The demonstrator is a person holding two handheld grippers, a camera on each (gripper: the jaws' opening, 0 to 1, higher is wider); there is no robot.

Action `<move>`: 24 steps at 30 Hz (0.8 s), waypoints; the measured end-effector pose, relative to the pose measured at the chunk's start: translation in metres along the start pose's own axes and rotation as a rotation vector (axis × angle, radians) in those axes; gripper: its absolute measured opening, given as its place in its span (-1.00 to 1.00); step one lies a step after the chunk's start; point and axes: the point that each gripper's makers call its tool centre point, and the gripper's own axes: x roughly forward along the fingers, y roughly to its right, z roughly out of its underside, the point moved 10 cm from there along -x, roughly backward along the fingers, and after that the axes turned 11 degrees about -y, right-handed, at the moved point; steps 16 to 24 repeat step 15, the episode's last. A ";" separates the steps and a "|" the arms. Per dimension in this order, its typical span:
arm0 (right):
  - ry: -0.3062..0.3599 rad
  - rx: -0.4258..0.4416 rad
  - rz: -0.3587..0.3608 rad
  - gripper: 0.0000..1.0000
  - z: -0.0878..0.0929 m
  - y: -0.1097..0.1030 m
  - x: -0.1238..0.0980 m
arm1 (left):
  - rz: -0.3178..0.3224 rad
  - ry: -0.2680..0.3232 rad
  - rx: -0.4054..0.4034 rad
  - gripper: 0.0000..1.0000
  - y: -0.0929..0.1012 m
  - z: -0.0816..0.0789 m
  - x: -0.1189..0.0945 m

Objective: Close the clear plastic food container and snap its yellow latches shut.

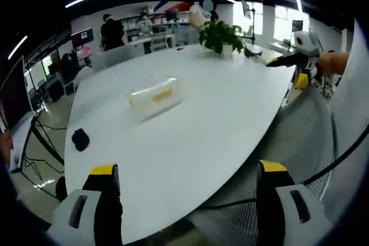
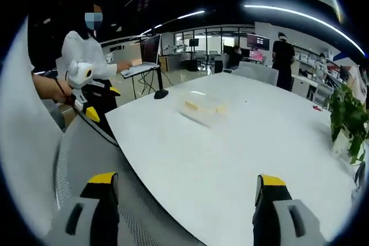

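Both grippers [image 1: 187, 194] [image 2: 183, 200] released, well short of container [image 1: 156, 95] on table [image 1: 219, 119]. Approach step; next: reach in, press lid down.

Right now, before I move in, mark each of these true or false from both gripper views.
1. The clear container sits on the white table. True.
2. The left gripper is clamped on the container. False: its jaws stand open, well short of it.
3. A potted plant stands on the table. True.
4. The right gripper touches the container. False: open, apart from it.
5. A small dark object lies near the table's edge. True.
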 end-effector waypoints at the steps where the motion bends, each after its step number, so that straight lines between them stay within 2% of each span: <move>1: 0.000 0.001 -0.001 0.98 0.000 0.000 0.000 | -0.001 -0.004 0.002 0.91 -0.001 0.001 0.000; 15: -0.014 0.014 -0.006 0.98 0.008 -0.004 0.000 | 0.004 -0.007 -0.027 0.91 0.000 0.010 -0.002; 24: -0.014 0.014 -0.006 0.98 0.008 -0.004 0.000 | 0.004 -0.007 -0.027 0.91 0.000 0.010 -0.002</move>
